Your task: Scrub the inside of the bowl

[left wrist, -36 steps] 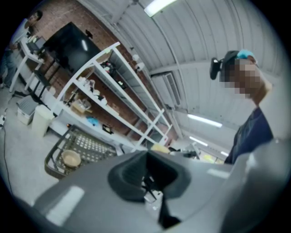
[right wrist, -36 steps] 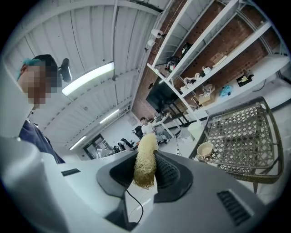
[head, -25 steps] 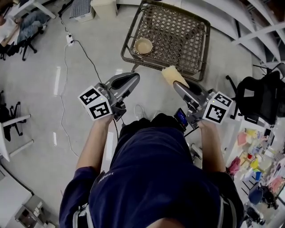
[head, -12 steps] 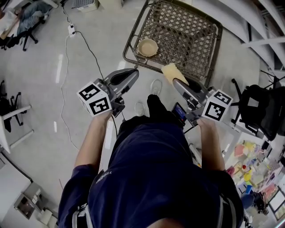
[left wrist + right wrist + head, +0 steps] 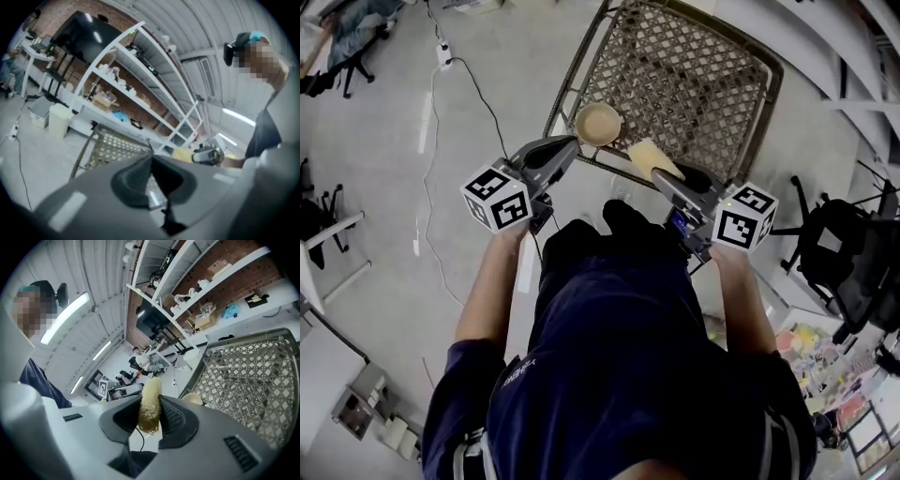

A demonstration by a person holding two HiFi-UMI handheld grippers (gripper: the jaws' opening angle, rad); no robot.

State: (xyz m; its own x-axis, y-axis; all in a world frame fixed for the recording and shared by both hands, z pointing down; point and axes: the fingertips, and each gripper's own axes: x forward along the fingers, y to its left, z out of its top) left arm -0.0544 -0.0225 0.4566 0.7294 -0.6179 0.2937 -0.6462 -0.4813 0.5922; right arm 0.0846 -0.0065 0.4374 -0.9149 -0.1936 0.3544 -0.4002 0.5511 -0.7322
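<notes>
Looking steeply down past a dark blue shirt (image 5: 619,375) at a low woven lattice surface (image 5: 712,66). Holding both arms out forward, left forearm (image 5: 487,291) and right forearm (image 5: 745,300) bare and stretched ahead, one gripper per hand, roughly level with each other. Got the left gripper (image 5: 570,142) pointing forward and a little downward, fingers pressed flat together with nothing between them, tip hanging right at the near edge of the surface, just beside the bowl (image 5: 597,124); can't tell if touching. Got the right gripper (image 5: 660,176) tilted about the same and angled inward toward the left one, fingers clamped on a yellow sponge (image 5: 649,157) sticking out past the tips and reaching over the near rim. Seeing the bowl, tan and round, sitting upright on the lattice at the near left corner, between the two gripper tips and slightly beyond them, with the sponge near it but apart. Also spotting white shelving (image 5: 140,70) along a brick wall (image 5: 243,254) behind the surface, plus a cable (image 5: 478,94) trailing across the grey floor (image 5: 375,234) off to the left.
</notes>
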